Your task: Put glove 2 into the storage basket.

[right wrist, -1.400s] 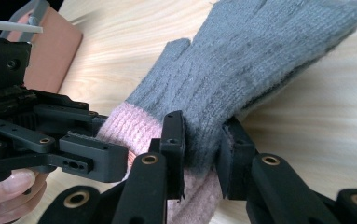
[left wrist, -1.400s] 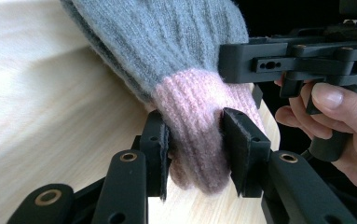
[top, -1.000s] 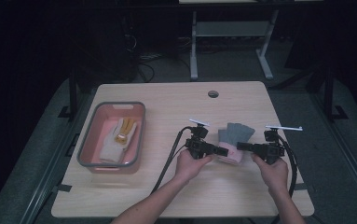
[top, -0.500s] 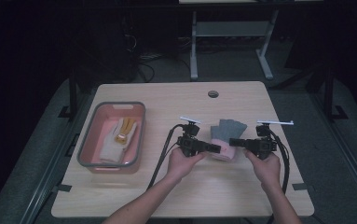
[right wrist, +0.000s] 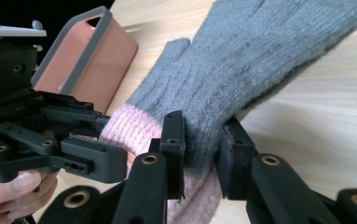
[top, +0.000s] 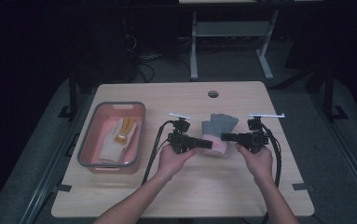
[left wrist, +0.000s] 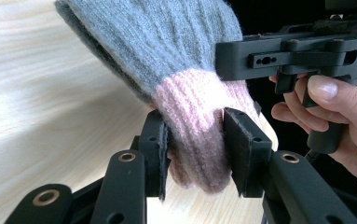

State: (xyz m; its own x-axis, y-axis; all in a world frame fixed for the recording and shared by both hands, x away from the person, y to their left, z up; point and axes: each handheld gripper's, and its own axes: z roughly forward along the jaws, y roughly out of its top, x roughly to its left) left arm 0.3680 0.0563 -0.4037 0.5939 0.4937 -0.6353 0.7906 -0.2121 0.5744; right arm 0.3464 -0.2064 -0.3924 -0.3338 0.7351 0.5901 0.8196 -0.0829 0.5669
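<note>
- We hold 1 knitted glove (top: 219, 134) by its pink ribbed cuff, right of counter centre, between both grippers.
- Left gripper (left wrist: 195, 140): jaws pinch the cuff. Right gripper (right wrist: 203, 148): jaws pinch the glove where grey meets pink.
- Grey fingers point far; the knit is soft and fuzzy.
- Pink tub (top: 87, 148) with grey rim sits left, holding a pale glove (top: 115, 140).
- We judge: glove gripped at both sides, transfer to tub not yet done.
- Counter (top: 167, 196): light wood grain.
</note>
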